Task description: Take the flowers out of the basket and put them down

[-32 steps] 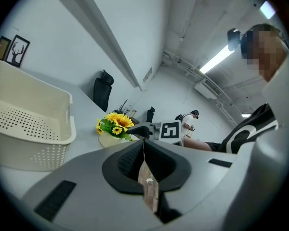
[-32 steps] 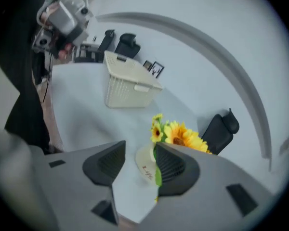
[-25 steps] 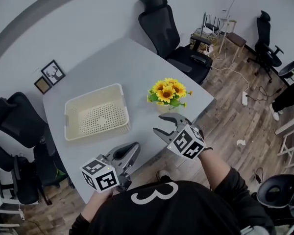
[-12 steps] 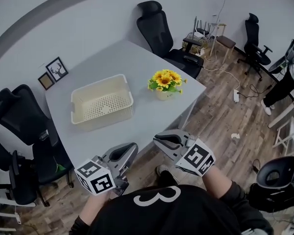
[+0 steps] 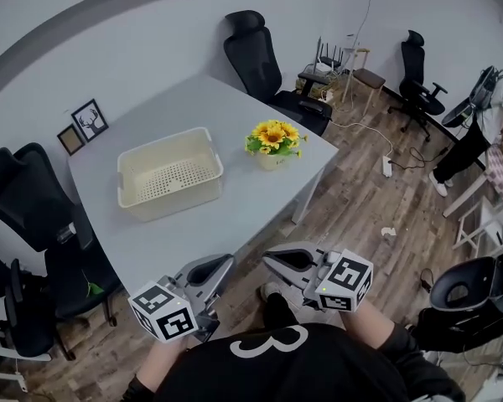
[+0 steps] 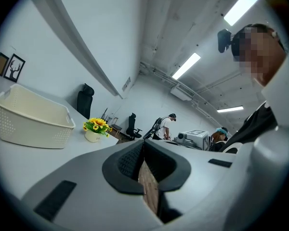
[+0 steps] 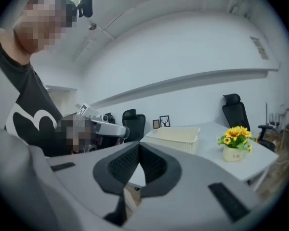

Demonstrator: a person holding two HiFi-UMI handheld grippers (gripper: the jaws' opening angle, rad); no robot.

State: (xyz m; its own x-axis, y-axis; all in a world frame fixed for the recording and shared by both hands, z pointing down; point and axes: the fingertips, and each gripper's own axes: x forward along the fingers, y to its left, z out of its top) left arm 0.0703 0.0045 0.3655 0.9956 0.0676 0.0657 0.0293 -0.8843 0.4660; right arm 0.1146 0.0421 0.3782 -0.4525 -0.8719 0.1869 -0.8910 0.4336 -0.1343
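The pot of yellow sunflowers (image 5: 272,138) stands on the grey table (image 5: 235,199), to the right of the empty cream basket (image 5: 169,174) and outside it. Both grippers hang in front of the table's near edge, well short of both objects. My left gripper (image 5: 227,262) is shut and empty. My right gripper (image 5: 268,259) has just been closing and its jaws now meet with nothing between them. In the left gripper view the left gripper (image 6: 143,142) points past the basket (image 6: 33,124) and flowers (image 6: 97,125). In the right gripper view the right gripper (image 7: 138,146) faces the flowers (image 7: 236,134).
Two small framed pictures (image 5: 90,122) stand at the table's far left corner. Black office chairs (image 5: 256,48) (image 5: 21,199) ring the table. A person (image 5: 495,124) stands at the far right on the wooden floor, and a cable with a power strip (image 5: 386,167) lies there.
Both grippers have drawn back from the table toward my body. The right jaws went from wide open near the flowers to shut. Flowers and basket stayed in place.
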